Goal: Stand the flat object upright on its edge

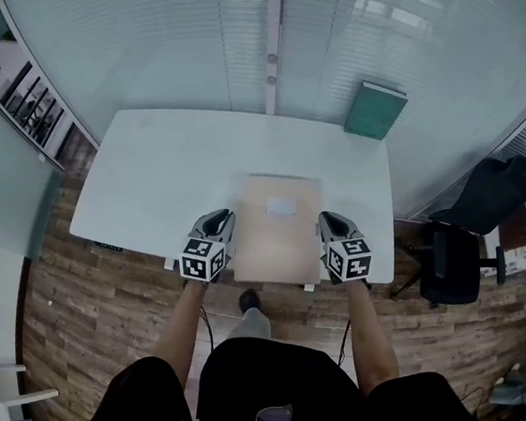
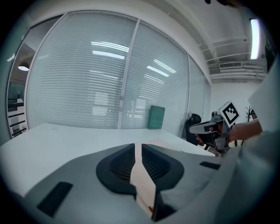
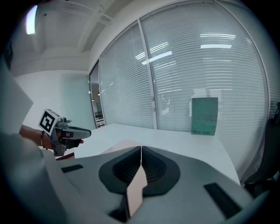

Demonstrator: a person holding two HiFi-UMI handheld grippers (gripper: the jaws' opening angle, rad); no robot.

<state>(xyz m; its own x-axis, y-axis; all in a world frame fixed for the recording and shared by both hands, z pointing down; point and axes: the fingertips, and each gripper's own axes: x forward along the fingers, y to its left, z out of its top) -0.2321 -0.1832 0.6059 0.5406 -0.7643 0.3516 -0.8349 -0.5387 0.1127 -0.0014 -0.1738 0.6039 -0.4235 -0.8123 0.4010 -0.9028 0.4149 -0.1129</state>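
The scene is viewed by the head camera from well above, aimed steeply down, so that the whole white rectangular counter point(image 1: 145, 171) and the wooden plank floor point(image 1: 86, 310) around it are taken in. The left tool point(image 1: 218, 225) and right tool point(image 1: 332, 221) are seen there from behind and above. Each tool camera is set low and close behind its own jaws and is faced across the counter towards the slatted glass wall point(image 2: 87, 78). The green upright rectangular panel point(image 2: 156, 117) against that wall is shared by all three views, as is the tan flat cardboard sheet point(image 1: 279, 227). The opposite tool is caught at the side of each tool view.
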